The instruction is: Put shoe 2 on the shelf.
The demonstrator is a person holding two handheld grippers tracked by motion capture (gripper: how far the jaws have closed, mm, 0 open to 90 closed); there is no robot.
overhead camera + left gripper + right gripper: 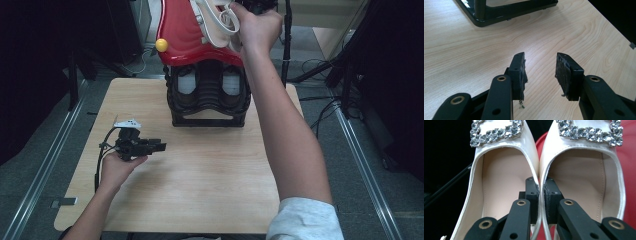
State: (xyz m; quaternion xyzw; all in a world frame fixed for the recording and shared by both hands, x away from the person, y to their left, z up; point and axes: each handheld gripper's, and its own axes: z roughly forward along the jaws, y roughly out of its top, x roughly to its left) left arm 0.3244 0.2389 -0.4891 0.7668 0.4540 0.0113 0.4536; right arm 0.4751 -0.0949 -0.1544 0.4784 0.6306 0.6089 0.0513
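A pair of white glossy pumps [217, 22] with rhinestone buckles hangs high at the back, in front of a red glossy cover [182, 35]. My right gripper [541, 183] is shut on them, with one jaw inside each shoe. It pinches the inner wall of the left shoe [499, 182] against that of the right shoe [579, 177]. In the high view the person's right hand [257, 27] covers most of that gripper. My left gripper [159, 145] rests low over the left part of the wooden table [200, 180]. Its jaws [540, 67] are open with only bare wood between them.
The red cover carries a yellow knob [161, 45] and sits on a black ribbed stand [207, 95] at the table's back middle. The stand's base [506, 12] lies ahead of the left gripper. Dark stands and cables surround the table.
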